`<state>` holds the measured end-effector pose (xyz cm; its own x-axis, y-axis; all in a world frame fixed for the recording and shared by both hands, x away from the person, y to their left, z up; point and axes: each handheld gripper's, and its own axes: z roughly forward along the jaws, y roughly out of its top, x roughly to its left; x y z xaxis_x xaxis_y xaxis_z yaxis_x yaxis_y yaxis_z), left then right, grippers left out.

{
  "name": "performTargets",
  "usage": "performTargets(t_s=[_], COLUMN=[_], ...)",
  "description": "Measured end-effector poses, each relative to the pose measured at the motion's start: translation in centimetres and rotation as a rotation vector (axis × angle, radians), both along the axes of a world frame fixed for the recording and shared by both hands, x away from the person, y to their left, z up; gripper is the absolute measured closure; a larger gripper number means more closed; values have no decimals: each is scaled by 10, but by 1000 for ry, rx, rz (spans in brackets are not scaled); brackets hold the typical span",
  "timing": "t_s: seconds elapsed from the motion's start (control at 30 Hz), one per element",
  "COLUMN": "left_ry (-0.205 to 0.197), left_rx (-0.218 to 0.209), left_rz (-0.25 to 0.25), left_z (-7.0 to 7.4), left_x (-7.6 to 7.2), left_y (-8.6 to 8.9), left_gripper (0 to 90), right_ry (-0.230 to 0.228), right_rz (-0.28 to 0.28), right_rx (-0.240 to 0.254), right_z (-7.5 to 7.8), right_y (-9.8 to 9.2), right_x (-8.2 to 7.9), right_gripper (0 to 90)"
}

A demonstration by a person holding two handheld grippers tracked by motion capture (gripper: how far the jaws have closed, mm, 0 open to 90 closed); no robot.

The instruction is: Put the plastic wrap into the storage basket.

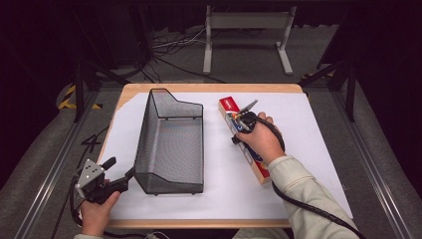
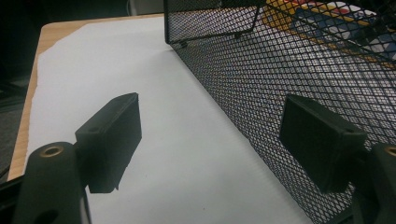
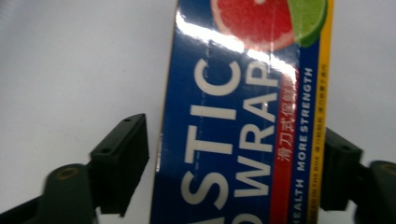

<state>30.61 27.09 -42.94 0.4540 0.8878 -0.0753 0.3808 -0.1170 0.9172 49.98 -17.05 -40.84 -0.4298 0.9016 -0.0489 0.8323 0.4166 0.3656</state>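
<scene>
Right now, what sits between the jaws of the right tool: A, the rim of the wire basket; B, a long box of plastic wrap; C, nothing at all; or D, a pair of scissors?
B: the right gripper view shows the box of plastic wrap lying between the open jaws of the right tool, while the wire basket stands apart to the left.

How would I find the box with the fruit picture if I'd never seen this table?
Start at the white sheet covering the wooden table, then look right of the black wire-mesh basket. The plastic wrap box lies flat there under the person's right hand, between the right gripper's open jaws. It's long, thin and blue, with a grapefruit and lime picture.
</scene>
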Motion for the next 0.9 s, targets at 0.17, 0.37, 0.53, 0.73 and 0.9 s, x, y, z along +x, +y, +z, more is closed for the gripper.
performTargets(t_s=[0.17,0.37,0.53,0.73,0.9], left_ry=[0,-3,0,-1,1], left_rx=[-3,-4,-2,0,-1], left_rz=[5,7,9,10,12], left_z=[0,0,-1,-1,-1], left_x=[0,0,0,0,0], left_y=[0,1,1,1,1], left_gripper=[218,218,219,219,219], right_ry=[17,19,50,60,53], right_rz=[-61,-74,-109,-128,-134], right_rx=[2,-7,69,99,125], right_z=[2,3,7,22,41], right_y=[-1,1,-3,-6,-9], right_x=[0,0,-1,-5,-12], right_gripper=[391,402,403,403,401])
